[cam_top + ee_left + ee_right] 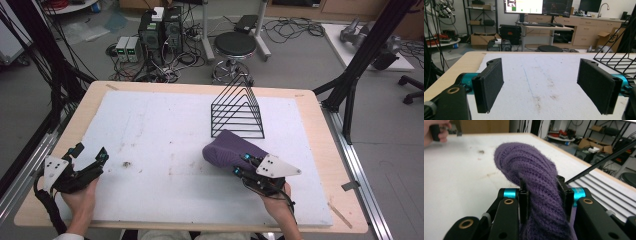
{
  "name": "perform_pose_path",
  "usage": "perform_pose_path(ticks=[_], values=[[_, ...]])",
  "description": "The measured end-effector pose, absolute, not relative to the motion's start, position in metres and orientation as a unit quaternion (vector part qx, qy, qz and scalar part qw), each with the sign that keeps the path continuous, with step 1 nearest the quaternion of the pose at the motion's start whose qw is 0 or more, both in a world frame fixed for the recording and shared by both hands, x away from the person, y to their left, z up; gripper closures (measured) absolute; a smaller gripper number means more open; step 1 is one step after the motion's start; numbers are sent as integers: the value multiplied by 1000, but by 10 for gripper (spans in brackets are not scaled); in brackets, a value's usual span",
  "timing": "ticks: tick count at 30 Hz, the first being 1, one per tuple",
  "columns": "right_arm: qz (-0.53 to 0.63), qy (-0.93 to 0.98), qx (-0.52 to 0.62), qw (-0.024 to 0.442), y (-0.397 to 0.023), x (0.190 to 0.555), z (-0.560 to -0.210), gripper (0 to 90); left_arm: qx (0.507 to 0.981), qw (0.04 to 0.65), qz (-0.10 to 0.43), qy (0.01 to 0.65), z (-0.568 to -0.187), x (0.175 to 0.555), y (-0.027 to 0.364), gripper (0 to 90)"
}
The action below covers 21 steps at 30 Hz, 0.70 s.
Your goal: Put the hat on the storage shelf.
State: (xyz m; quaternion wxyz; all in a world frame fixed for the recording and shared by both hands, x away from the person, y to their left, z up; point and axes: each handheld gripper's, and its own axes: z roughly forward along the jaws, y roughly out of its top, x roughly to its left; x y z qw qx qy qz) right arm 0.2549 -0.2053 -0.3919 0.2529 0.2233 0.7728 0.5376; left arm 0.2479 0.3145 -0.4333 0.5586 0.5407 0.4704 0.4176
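Here, 1 purple knit [534, 182], 1 wire rack [237, 107], 2 grippers.

high: above, looking down on table [310, 150] | tool views: low, close, sharing white tabletop

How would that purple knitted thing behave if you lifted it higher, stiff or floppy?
Probably floppy: the purple knitted thing bulges and folds where the right hand-held gripper squeezes it. It looks light for its size, being soft ribbed wool. It seems unlikely to slip, since the fuzzy knit sits pinched between the jaws.
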Motion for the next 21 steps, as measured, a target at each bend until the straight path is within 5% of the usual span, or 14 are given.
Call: perform_pose_path(ticks=[21], values=[[604,667,256,352,-209,252,-368,692,536,563,418,471,-433,247,315,210]])
